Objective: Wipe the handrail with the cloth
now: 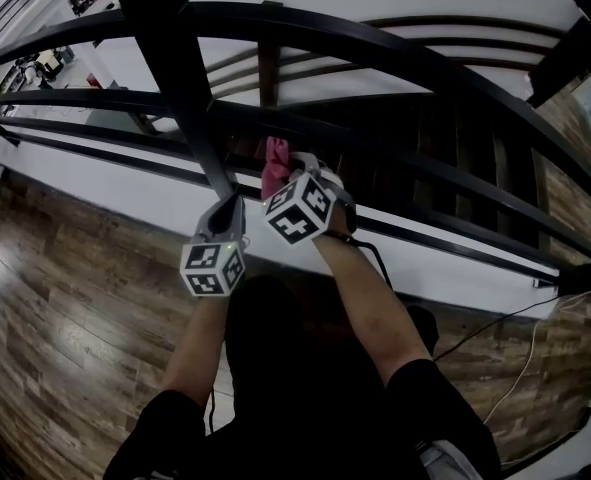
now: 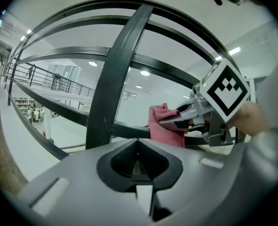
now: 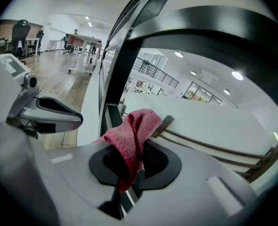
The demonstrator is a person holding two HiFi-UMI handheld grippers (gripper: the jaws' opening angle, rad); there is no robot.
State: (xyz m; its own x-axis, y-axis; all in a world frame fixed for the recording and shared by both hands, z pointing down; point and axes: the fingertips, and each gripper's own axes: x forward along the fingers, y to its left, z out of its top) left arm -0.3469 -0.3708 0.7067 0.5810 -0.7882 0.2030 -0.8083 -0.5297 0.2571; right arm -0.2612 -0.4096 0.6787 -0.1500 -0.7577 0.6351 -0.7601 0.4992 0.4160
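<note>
We've got R gripper (image 1: 283,176) clenched on the cloth (image 1: 273,158), pressed to a lower rail (image 2: 127,131) by the post (image 1: 190,118). L gripper (image 1: 230,208) closed, nothing in it. Looks early to us: most of the rail left to wipe.

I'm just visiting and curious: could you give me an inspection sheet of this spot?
Surface: wood-plank floor.
Job's things: pink cloth against a lower bar of the black handrail, beside its post.
Clutter: nothing seen.
Grippers: right gripper shut on the pink cloth; left gripper shut, empty.
Cables: loose cables on the floor at right.
Surroundings: desks far off, beyond the handrail.
</note>
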